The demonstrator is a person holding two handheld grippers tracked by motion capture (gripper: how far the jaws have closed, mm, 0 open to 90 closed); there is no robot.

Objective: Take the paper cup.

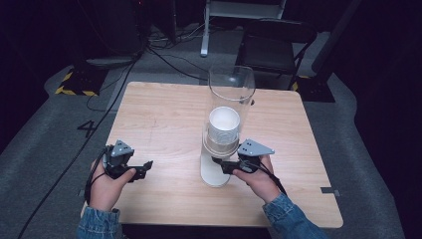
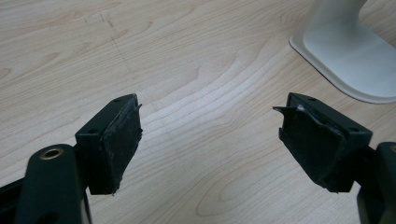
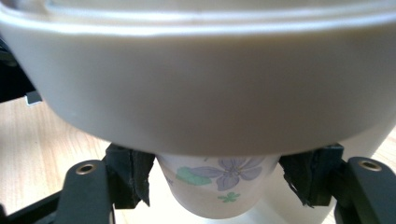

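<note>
A cup dispenser (image 1: 231, 87) stands mid-table: a clear tube on a white base (image 1: 213, 175), with a stack of white paper cups (image 1: 224, 124) inside. In the right gripper view its pale collar (image 3: 201, 93) looms close, and the bottom of a flower-printed cup (image 3: 233, 200) pokes out below. My right gripper (image 3: 215, 179) is open, one jaw on each side of that cup, pads very near its walls; from above the right gripper (image 1: 220, 163) sits at the foot of the tube. My left gripper (image 2: 210, 135) is open over bare wood, and in the high view the left gripper (image 1: 145, 167) is left of the base (image 2: 345, 51).
The wooden table (image 1: 164, 114) has bare room left of and behind the dispenser. A black chair (image 1: 273, 45) and floor cables (image 1: 164, 55) lie beyond the far edge. The person's denim sleeves enter at the near edge.
</note>
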